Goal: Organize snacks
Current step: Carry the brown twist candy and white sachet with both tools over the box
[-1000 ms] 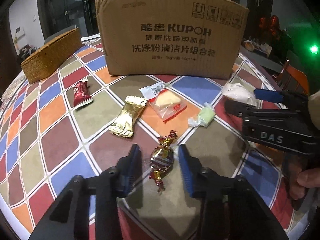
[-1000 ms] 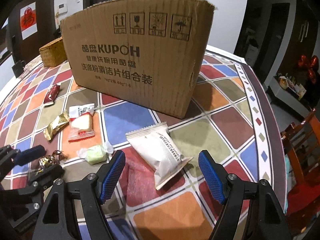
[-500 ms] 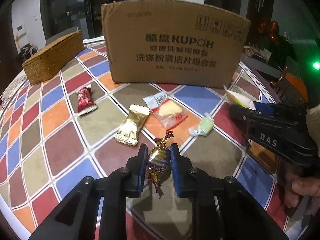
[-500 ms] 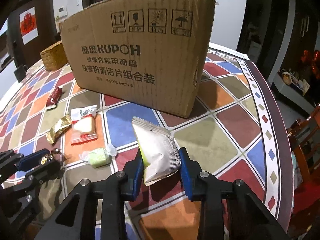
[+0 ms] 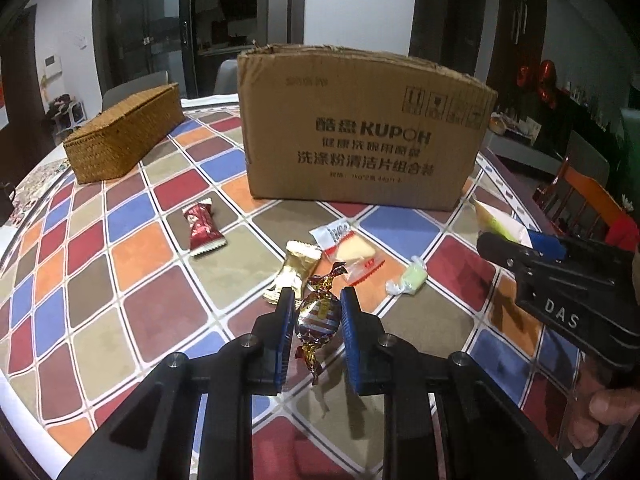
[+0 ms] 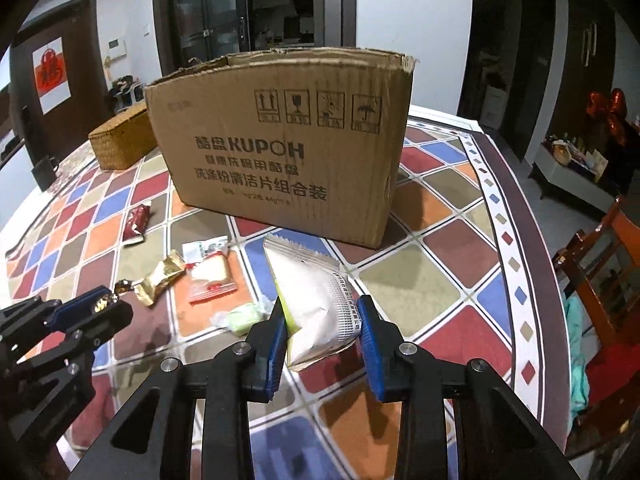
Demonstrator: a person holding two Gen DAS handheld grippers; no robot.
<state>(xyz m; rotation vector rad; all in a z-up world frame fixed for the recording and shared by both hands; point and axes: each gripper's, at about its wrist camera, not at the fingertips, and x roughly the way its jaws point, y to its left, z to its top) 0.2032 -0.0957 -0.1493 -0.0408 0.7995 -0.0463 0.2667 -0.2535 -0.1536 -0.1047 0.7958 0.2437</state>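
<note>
Foil-wrapped twist candy (image 5: 318, 316) pinched in left gripper (image 5: 316, 322), clear of the chequered tablecloth (image 5: 152, 308). White snack pouch (image 6: 320, 300) clamped in right gripper (image 6: 322, 330), before the brown cardboard box (image 6: 280, 152).

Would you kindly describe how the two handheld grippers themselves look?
Both the left gripper and the right gripper are matte black plastic frames with silver screws and blue ribbed fingers. White letters, DAS, mark the right gripper's side. No cables or sleeves show.

Loose snacks (image 5: 294, 270) lie on the table (image 5: 160, 304) before the cardboard box (image 5: 360, 136), basket (image 5: 124, 132) at its left.
</note>
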